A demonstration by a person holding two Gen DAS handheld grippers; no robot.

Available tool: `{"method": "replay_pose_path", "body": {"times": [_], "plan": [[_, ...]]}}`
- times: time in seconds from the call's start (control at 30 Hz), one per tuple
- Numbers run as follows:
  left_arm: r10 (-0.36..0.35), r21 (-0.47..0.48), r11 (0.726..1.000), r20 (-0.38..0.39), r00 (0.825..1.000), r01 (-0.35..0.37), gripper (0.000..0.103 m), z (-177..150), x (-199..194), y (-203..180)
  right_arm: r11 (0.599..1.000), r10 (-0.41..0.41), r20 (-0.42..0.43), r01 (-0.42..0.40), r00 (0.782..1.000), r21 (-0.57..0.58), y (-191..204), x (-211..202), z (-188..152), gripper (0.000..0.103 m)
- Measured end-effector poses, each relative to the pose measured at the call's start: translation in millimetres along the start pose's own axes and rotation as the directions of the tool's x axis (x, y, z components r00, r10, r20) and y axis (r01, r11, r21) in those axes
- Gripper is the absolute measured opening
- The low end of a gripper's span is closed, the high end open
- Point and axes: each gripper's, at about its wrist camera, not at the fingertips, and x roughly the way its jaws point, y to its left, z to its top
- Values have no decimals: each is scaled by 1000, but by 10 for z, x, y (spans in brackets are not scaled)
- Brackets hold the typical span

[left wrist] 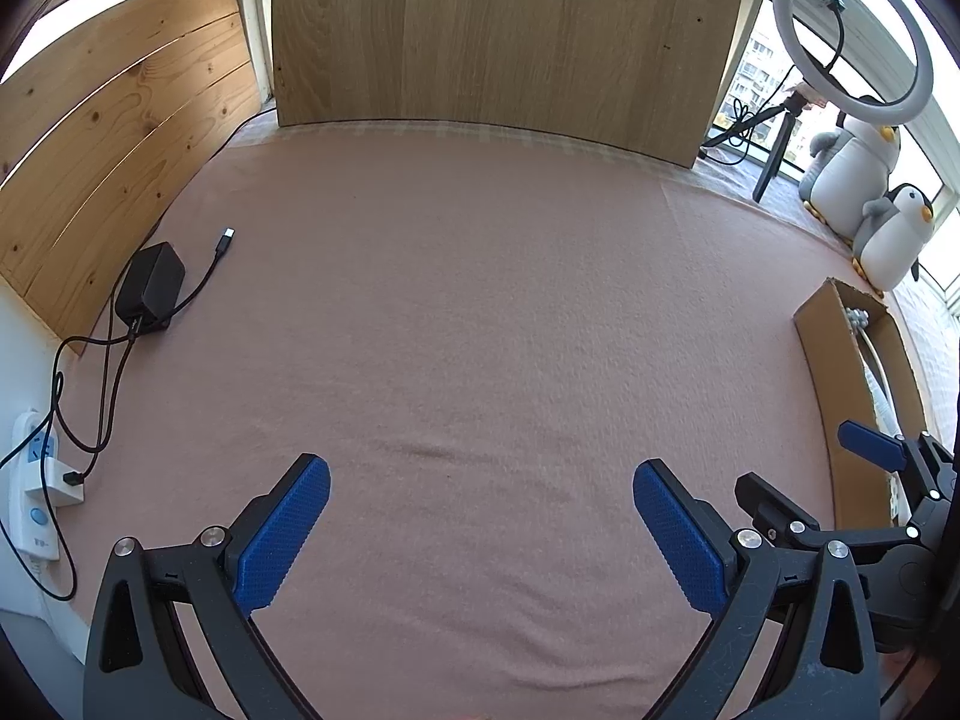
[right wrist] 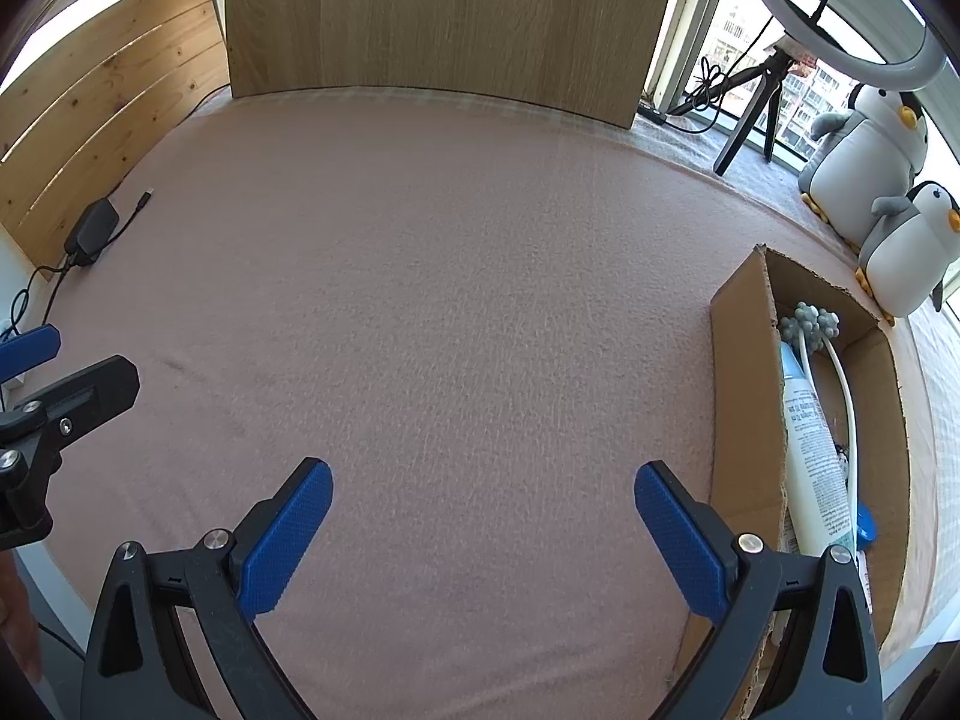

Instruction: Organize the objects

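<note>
left gripper (left wrist: 480, 531): nearest the lens, jaws spread wide, nothing between them, hovering over bare pink cloth (left wrist: 468, 330).
right gripper (right wrist: 483, 531): same, jaws wide apart and empty, just left of the cardboard box (right wrist: 741, 372).
box contents: white tube (right wrist: 816, 456) with blue cap, lying lengthwise; white-handled massager (right wrist: 810, 324) with grey knobbed head at the far end. Both inside, touching or nearly so.
loose items on cloth: none seen between the grippers; only a black charger (left wrist: 150, 288) and its cable (left wrist: 204, 279) at far left by the wood panel.
task status: looks finished or close, judging by the objects sitting in the box.
risk 1: right gripper's outer finger sits beside the box wall, so a sideways swing could shove or tip it.
risk 2: grippers are close together, so a careless turn could make them clash.
risk 3: plush penguins (right wrist: 900, 240) behind the box could get knocked on a far reach.
</note>
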Motion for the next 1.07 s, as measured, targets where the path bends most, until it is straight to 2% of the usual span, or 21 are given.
{"method": "replay_pose_path", "body": {"times": [0.83,0.9,1.0,1.07], "plan": [[0,12,1000,-13,1000,0,103,62,95,-13,1000,1,-6,-1,1000,-2,-1,44,29,99],[-6,21,1000,-1,1000,6,103,56,89,-10,1000,2,-8,-2,1000,-3,-8,48,32,99],[36,36,999,26,999,-37,103,48,66,-13,1000,5,-9,-5,1000,-4,-15,54,46,99],[24,31,999,27,999,-25,103,66,73,2,1000,6,-8,-6,1000,-5,-23,55,50,99]]}}
